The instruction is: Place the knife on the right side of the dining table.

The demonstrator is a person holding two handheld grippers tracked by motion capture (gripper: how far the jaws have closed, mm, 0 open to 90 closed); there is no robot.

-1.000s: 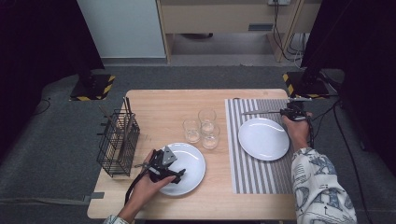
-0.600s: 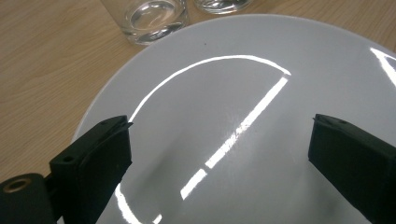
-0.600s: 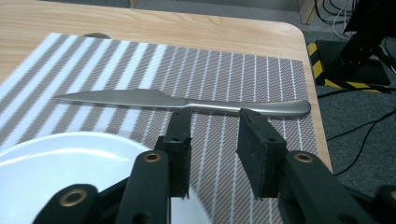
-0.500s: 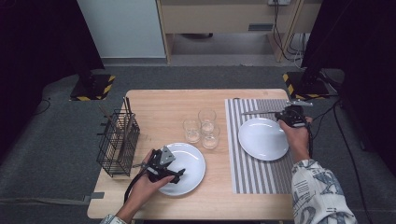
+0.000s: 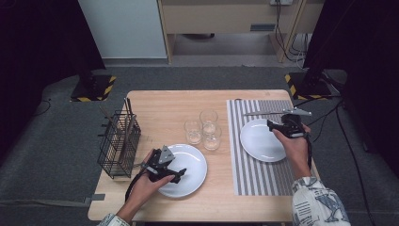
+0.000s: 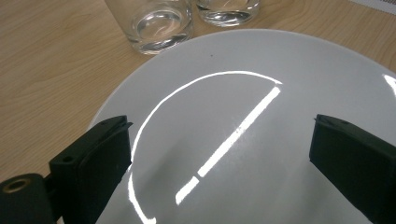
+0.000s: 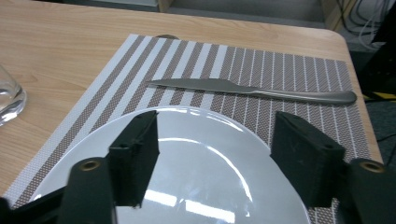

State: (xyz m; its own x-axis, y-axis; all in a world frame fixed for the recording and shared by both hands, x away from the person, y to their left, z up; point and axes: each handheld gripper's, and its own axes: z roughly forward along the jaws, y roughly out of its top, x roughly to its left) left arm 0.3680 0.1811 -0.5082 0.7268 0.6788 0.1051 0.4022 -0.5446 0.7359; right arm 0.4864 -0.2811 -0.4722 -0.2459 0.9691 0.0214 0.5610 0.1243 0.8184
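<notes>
Two white plates are on the wooden table (image 5: 160, 106). My left gripper (image 5: 178, 173) hovers low over the near-left plate (image 5: 190, 162), open; in the left gripper view its jaws (image 6: 222, 123) stand wide apart above that plate (image 6: 261, 70), nothing between them. My right gripper (image 5: 273, 125) hangs over the far edge of the right plate (image 5: 259, 141), which rests on a striped placemat (image 5: 256, 174). Its jaws (image 7: 215, 126) have just been opening, and nothing is between them. A steel knife (image 5: 263, 113) (image 7: 252, 88) lies flat on the placemat (image 7: 187, 60) beyond this plate (image 7: 205, 154).
Three clear glasses (image 5: 208, 117) (image 5: 193, 131) (image 5: 212, 137) stand between the plates; two show at the top of the left gripper view (image 6: 156, 21) (image 6: 229, 9). A black wire basket (image 5: 118, 143) holding utensils stands at the table's left edge.
My right gripper has drawn back from the knife's handle toward the plate, and its jaws have opened; the knife stays on the placemat. The left gripper has kept still.
</notes>
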